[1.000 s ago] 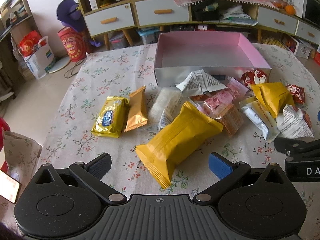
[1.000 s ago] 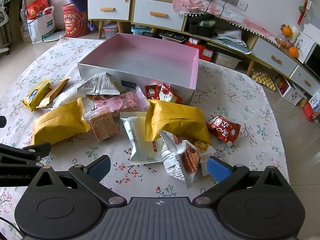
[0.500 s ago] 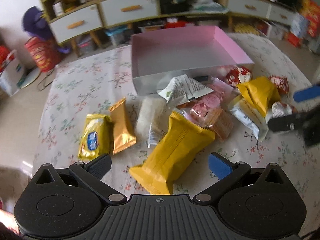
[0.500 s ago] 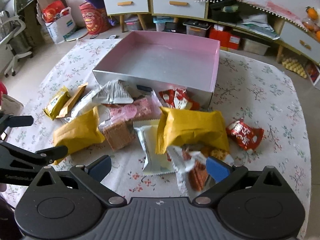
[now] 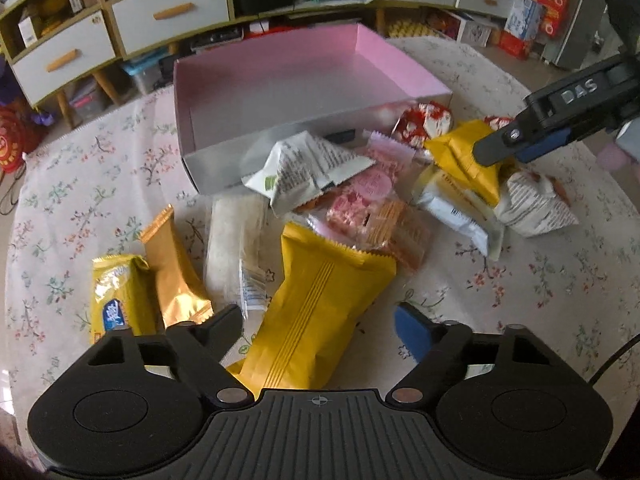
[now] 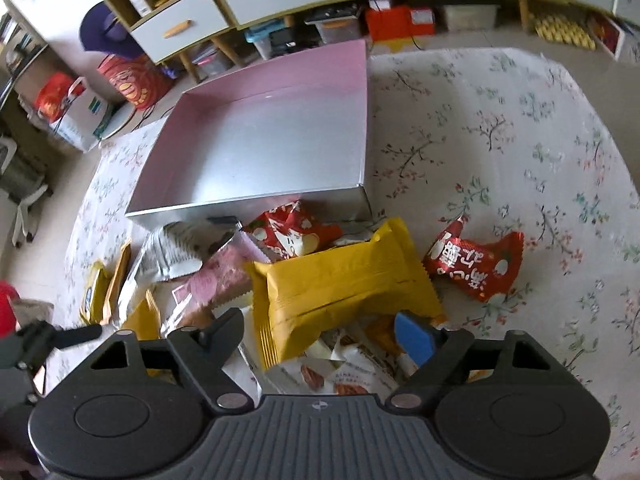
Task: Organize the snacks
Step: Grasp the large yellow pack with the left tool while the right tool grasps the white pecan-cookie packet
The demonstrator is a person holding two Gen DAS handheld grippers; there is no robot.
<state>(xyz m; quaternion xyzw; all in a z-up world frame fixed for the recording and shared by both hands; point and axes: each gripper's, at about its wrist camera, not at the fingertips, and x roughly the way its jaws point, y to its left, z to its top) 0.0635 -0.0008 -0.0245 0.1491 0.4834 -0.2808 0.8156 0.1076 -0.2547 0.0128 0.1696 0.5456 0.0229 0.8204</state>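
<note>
Snack packets heaped on the table before an open box.

Box (image 6: pixel 256 152) sits on the table (image 6: pixel 500 132), toward the cabinets (image 6: pixel 224 8) behind. Packets crowd its near wall: a printed pouch (image 5: pixel 308 166) leans on that wall, a small packet (image 6: pixel 292 232) right of it. Nearer, a large packet (image 6: pixel 344 284) lies across others; a lone packet (image 6: pixel 476 260) lies to its right, apart. In the left wrist view a long packet (image 5: pixel 320 308) lies between that gripper's fingers, with two small packets (image 5: pixel 120 292) side by side to its left.
</note>
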